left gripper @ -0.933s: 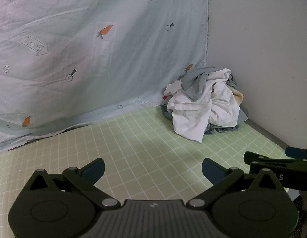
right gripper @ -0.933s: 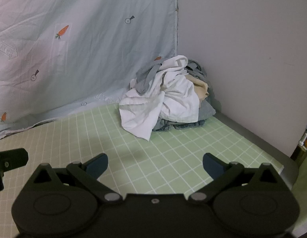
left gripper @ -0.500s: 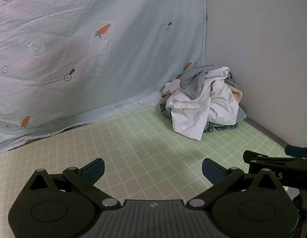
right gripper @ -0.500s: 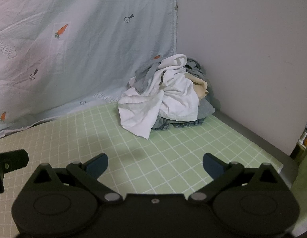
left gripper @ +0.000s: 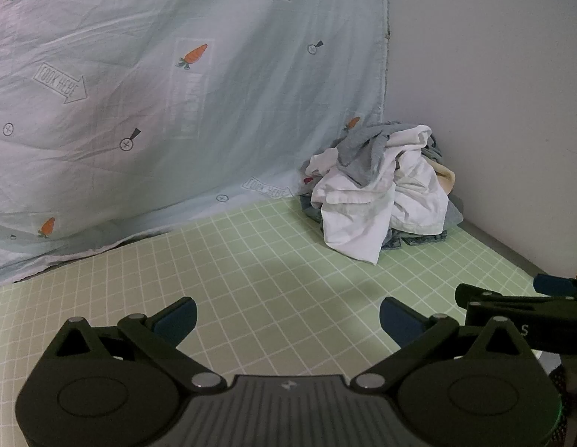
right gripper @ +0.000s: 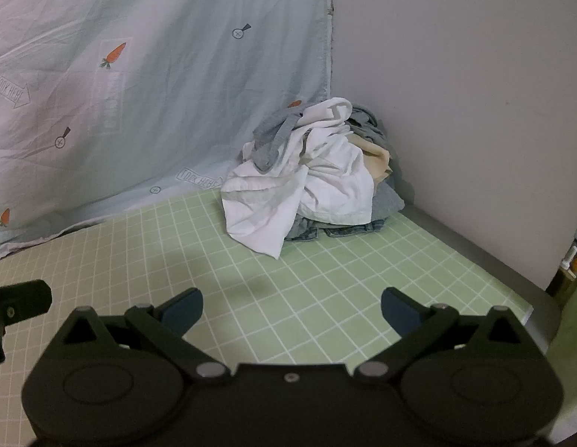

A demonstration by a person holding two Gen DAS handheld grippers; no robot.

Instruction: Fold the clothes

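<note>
Both the left gripper (left gripper: 287,316) and right gripper (right gripper: 290,307) hang spread and empty, well short of the clothes pile (right gripper: 307,175) heaped against the carrot-print sheet (right gripper: 139,85) on the green gridded surface (right gripper: 325,298).

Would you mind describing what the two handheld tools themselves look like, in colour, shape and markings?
Both are matte black. The left tool and right tool each have two round housings with silver pivot pins, angled linkage arms and dark blue finger pads. The left body is ribbed grey with a small logo; the right body is plain with a centre screw. A white "S" marks the right tool's side in the left view.
</note>
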